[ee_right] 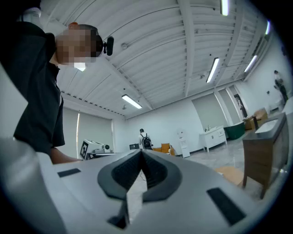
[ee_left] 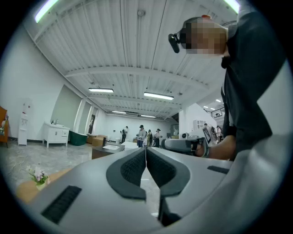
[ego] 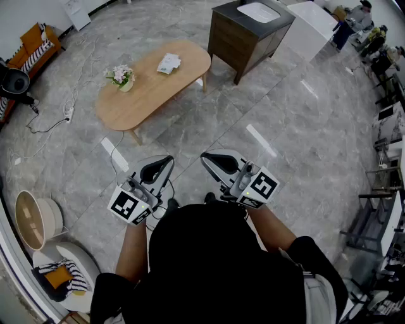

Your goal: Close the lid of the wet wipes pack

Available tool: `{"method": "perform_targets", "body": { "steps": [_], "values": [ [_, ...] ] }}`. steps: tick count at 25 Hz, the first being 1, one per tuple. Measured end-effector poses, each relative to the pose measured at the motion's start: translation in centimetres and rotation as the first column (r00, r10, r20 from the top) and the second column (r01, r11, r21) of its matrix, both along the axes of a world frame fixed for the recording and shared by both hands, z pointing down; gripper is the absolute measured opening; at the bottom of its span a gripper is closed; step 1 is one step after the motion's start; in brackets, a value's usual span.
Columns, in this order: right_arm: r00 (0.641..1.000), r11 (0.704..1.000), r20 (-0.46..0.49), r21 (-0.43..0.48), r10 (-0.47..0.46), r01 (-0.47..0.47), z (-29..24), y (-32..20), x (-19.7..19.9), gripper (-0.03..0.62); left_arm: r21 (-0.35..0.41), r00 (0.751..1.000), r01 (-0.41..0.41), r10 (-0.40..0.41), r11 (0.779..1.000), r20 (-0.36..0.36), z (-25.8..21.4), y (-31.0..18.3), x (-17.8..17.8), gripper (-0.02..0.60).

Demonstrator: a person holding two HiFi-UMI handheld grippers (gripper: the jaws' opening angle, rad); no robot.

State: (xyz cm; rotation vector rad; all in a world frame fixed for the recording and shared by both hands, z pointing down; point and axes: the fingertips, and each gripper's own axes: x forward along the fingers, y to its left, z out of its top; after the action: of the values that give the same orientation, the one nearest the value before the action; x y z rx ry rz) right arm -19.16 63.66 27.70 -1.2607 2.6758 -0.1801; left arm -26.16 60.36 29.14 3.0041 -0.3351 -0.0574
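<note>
Both grippers are held low and close to the person's body, over the grey tiled floor point(ego: 285, 126). The forearms are bent at the elbows, and each gripper is pointed forward and slightly inward. The left gripper point(ego: 166, 162) is seen with its jaws pressed together. In its own view nothing is caught between the dark ribbed pads point(ee_left: 132, 167). The right gripper point(ego: 207, 157) is likewise closed on nothing, and its pads point(ee_right: 155, 171) are shown meeting at the tip in the right gripper view. A black-and-white square marker is carried on the cube of each gripper, and no writing is found on either.

Well ahead and to the left, an oval wooden surface point(ego: 145, 95) is seen on the floor. The wet wipes pack point(ego: 169, 62) is laid flat near its far end, well apart from both grippers. Its print is too small to be read, and it cannot be told whether its lid is up or down. A small flower pot point(ego: 121, 78) is set towards the near left part of the same surface. Farther off, a dark cabinet point(ego: 231, 44) topped by a white basin point(ego: 258, 11) is placed to the right of the surface.
</note>
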Motion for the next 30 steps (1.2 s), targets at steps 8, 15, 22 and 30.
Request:
{"method": "perform_targets", "body": {
  "steps": [8, 15, 22, 30],
  "values": [
    [0.999, 1.0, 0.037, -0.001, -0.016, 0.017, -0.2, -0.2, -0.4, 0.009, -0.014, 1.0, 0.0, 0.0, 1.0, 0.007, 0.5, 0.0, -0.2, 0.017],
    [0.999, 1.0, 0.043, -0.017, 0.012, -0.011, 0.5, 0.2, 1.3, 0.009, -0.014, 1.0, -0.01, 0.011, 1.0, 0.014, 0.7, 0.6, 1.3, 0.017],
    [0.998, 1.0, 0.062, -0.017, -0.004, 0.005, 0.7, 1.1, 4.2, 0.009, -0.022, 1.0, -0.016, 0.016, 1.0, 0.016, 0.4, 1.0, 4.0, 0.017],
    [0.997, 0.998, 0.066, -0.037, -0.04, 0.043, 1.8, 2.6, 8.2, 0.009, -0.041, 0.999, -0.011, 0.013, 0.999, 0.036, 1.2, 2.5, 8.2, 0.017]
  ]
}}
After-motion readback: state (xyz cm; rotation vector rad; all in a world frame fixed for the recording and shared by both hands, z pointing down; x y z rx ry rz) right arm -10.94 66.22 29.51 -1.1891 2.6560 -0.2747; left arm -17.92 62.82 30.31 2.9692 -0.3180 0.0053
